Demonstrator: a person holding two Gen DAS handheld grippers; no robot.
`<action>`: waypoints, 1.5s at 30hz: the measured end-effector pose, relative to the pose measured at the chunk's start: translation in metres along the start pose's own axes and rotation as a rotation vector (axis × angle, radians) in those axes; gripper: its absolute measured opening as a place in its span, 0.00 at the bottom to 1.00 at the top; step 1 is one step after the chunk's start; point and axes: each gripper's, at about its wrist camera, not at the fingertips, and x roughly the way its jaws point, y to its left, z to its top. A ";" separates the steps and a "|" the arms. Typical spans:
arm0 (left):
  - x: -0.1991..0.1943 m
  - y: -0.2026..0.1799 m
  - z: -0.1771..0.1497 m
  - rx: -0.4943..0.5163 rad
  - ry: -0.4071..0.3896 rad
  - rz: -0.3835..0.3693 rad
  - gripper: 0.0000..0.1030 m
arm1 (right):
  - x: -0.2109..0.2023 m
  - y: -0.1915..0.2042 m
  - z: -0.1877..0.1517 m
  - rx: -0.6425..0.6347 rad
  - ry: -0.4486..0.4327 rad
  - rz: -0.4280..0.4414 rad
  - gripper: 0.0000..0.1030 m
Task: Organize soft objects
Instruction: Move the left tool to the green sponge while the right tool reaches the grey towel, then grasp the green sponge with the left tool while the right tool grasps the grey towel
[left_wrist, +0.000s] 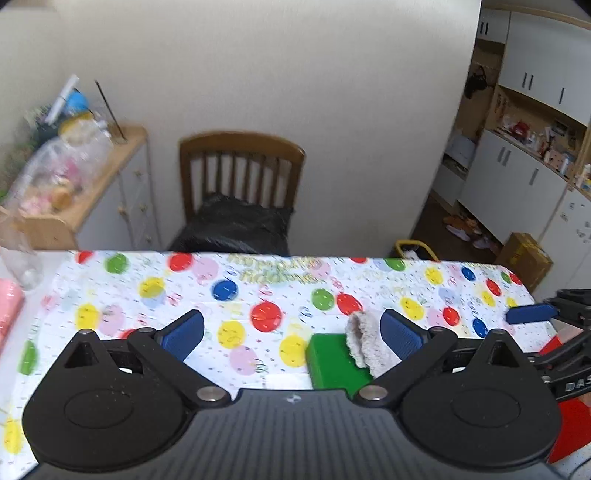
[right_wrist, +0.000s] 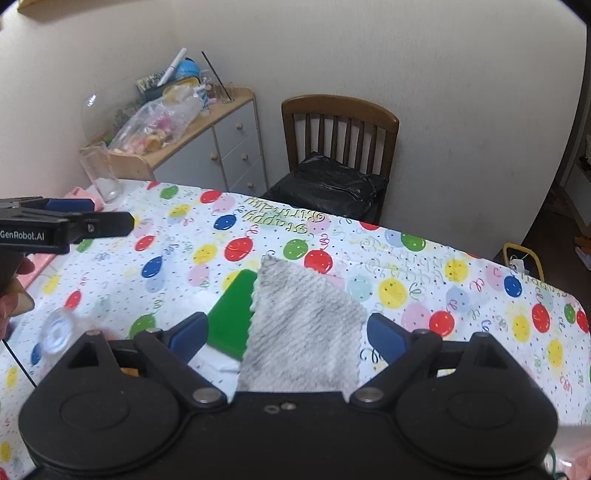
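Two grippers up and both with jaws spread wide, nothing clamped in either. From my right gripper I'm looking straight down onto the grey fuzzy cloth, which lies flat on the balloon-print surface with its left edge draped over a green block. The cloth runs in between the blue pads and under the gripper body, so I'm basically parked right over it. My guess is that's the setup for pinching an edge, since a flat cloth gives you nothing to grab except a border or a corner.

My left gripper hangs off to the side of the same pile; from there the cloth looks bunched up against the green block, just beside the right-hand pad. Probably waiting to take a second corner for a fold, but that's me guessing.

Over on the left there's a clear glass and something pink at the surface edge, well apart from the cloth. Can't tell what the pink thing is.
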 end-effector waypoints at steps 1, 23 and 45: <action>0.008 0.003 0.002 -0.002 0.020 -0.027 0.99 | 0.006 0.001 0.002 -0.004 0.008 0.001 0.90; 0.137 0.016 -0.022 -0.026 0.237 -0.130 0.91 | 0.124 0.012 -0.001 0.009 0.118 -0.050 0.76; 0.170 0.014 -0.040 -0.142 0.306 -0.265 0.48 | 0.133 -0.003 -0.015 0.175 0.131 -0.051 0.13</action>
